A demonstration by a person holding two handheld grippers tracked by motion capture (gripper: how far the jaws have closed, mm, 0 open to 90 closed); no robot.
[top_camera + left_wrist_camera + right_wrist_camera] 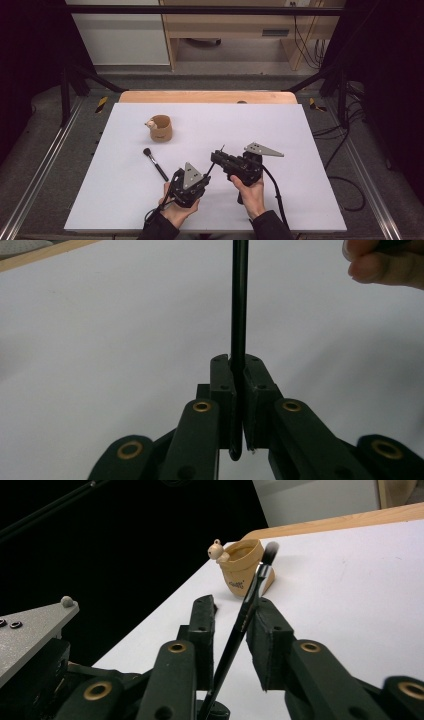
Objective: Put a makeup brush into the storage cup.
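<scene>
brush handover in progress, mid frame of the high view. left tool (200,176) is clenched on the tail end of a thin black brush (212,163); in the left gripper view the handle (238,315) runs straight up from between the pressed jaws. right tool (216,156) stands released around the same brush: in the right gripper view the handle (235,635) passes through the gap between its jaws, touching neither clearly, with the bristle end toward the upper middle of the frame. a second, larger brush (155,163) lies on the white table (300,200), left of the hands. a tan cup (160,128) with a small figure on its rim stands upright toward the upper left, well apart from both tools. judged state: one brush lifted, neither brush in the cup; transfer and placing remain.
</scene>
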